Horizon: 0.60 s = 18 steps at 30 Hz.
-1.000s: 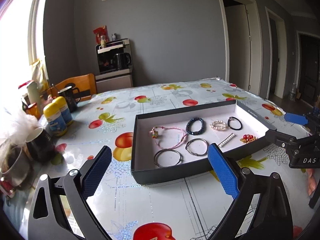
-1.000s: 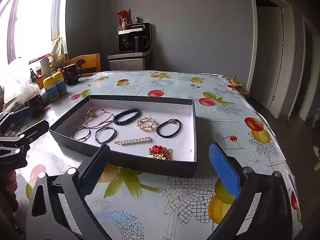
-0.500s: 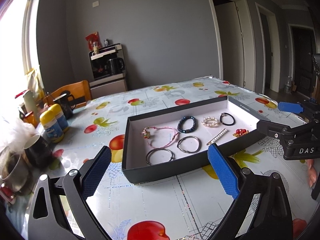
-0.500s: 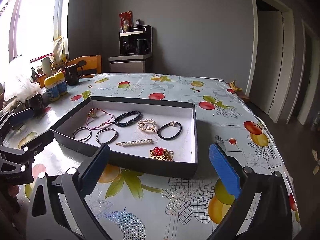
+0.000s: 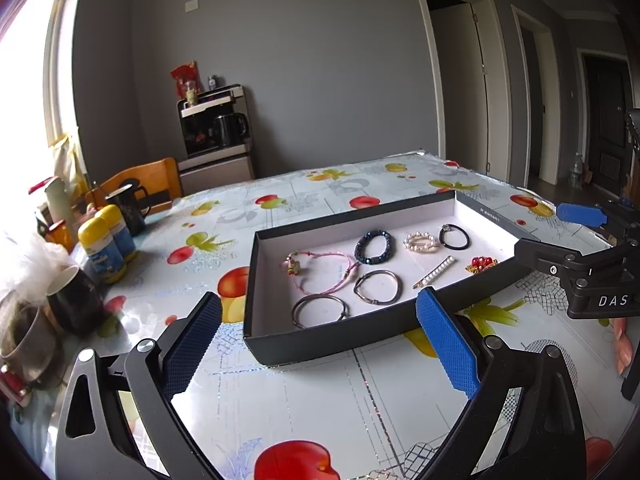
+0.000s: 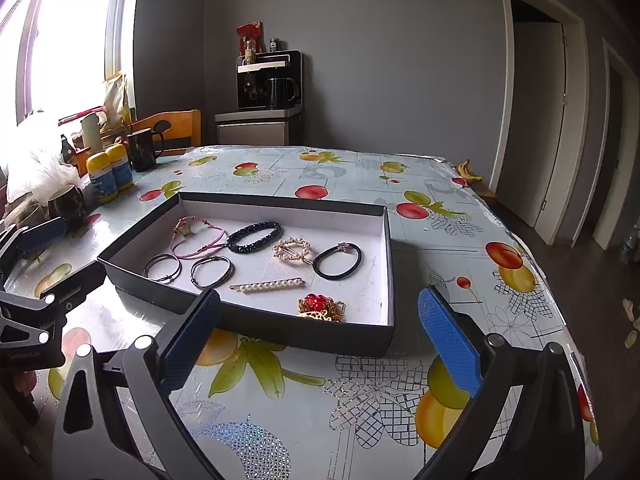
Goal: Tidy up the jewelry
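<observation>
Left wrist view: mugs and yellow-capped bottles flank the jewelry tray; both grippers' fingers spread, empty.

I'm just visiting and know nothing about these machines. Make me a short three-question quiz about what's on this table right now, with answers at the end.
1. True or false: the left tool is clamped on a piece of jewelry.
2. In the tray, which item lies nearest the right tool?
A. the black hair tie
B. the red and gold brooch
C. the pink cord bracelet
3. Fill in: the pearl hair clip lies ___ the tray.

Key
1. False: both tools are open and hold nothing, short of the tray.
2. B
3. inside
</observation>
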Each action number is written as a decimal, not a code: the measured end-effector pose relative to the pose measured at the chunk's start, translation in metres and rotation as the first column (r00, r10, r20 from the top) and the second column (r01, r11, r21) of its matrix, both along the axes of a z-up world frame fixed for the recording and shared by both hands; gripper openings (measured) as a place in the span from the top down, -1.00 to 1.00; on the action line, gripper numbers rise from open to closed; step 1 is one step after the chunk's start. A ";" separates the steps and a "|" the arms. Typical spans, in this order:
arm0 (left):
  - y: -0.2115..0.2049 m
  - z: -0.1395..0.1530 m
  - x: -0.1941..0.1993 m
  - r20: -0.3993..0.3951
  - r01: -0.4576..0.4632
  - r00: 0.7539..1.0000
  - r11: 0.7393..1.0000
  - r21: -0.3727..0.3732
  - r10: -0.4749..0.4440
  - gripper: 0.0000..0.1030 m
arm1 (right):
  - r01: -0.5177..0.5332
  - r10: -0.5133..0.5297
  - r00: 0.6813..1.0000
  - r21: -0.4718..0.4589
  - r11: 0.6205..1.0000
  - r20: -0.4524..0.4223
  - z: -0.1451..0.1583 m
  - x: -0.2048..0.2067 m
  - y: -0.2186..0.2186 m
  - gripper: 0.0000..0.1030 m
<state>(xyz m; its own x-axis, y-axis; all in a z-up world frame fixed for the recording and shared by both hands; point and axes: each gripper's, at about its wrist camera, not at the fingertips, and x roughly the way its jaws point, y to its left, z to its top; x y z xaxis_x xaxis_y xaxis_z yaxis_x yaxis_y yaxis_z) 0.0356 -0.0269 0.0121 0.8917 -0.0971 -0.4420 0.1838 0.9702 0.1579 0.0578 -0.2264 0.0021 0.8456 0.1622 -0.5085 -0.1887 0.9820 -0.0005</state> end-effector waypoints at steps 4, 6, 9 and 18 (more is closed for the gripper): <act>0.000 0.000 0.000 -0.001 0.000 1.000 1.000 0.000 0.000 -0.93 | 0.001 -0.001 1.000 0.000 1.000 0.002 0.000 0.000 0.000 -0.90; 0.000 0.000 0.000 -0.001 0.001 1.000 1.000 0.000 -0.001 -0.93 | 0.001 -0.001 1.000 0.000 1.000 0.001 0.000 0.000 0.000 -0.90; 0.000 -0.001 0.001 -0.005 0.002 1.000 1.000 -0.002 -0.002 -0.93 | 0.001 -0.001 1.000 0.000 1.000 0.000 0.000 0.000 0.000 -0.90; 0.000 -0.001 0.001 -0.006 0.003 1.000 1.000 -0.003 -0.003 -0.93 | 0.000 0.000 1.000 -0.001 1.000 -0.003 0.000 0.000 0.000 -0.90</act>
<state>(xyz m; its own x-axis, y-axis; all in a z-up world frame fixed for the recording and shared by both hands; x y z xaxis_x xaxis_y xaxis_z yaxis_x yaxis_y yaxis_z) 0.0368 -0.0266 0.0108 0.8887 -0.1005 -0.4473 0.1874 0.9701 0.1542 0.0578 -0.2262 0.0019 0.8442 0.1613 -0.5112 -0.1883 0.9821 -0.0011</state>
